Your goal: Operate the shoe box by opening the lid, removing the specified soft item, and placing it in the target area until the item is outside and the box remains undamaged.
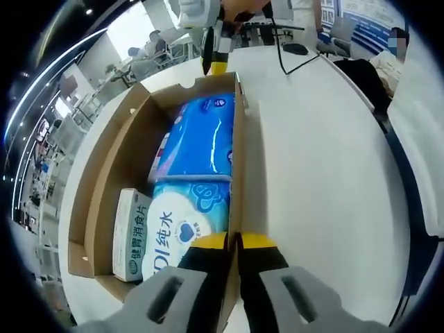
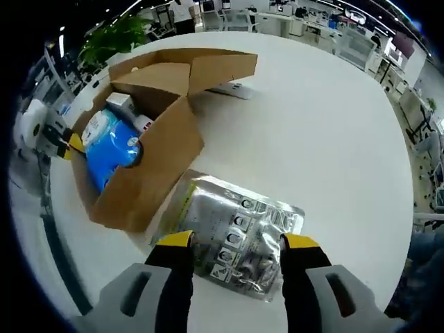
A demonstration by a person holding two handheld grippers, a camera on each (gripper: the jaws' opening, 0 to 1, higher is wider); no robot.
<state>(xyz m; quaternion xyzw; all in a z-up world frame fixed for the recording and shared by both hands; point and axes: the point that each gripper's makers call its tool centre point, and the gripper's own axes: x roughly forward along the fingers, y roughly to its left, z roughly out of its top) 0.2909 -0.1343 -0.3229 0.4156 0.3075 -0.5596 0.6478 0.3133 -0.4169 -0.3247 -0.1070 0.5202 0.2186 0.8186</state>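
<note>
White table (image 2: pixel 326 125); tissue pack (image 1: pixel 184 225) reads "纯水".

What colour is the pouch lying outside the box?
Silver, with small printed panels; the pouch shows best in the right gripper view.

Open box (image 2: pixel 149 173) sits on the table (image 2: pixel 326 125), lid flap (image 2: pixel 187 69) folded back on its far side in the right gripper view. Inside the box: tissue pack (image 1: pixel 201 135) toward the far end in the left gripper view, wipes pack (image 1: pixel 187 225) nearer the camera and touching it, small carton (image 1: pixel 130 232) on edge just left of the wipes pack, against the box's left wall. Foil pouch (image 2: pixel 232 232) lies flat on the table outside the box, touching its near wall. Left claw (image 1: pixel 233 243) pinches the box's right wall (image 1: pixel 238 173) between its jaws. Right claw (image 2: pixel 236 243) straddles the pouch, jaws apart on either side of it.
</note>
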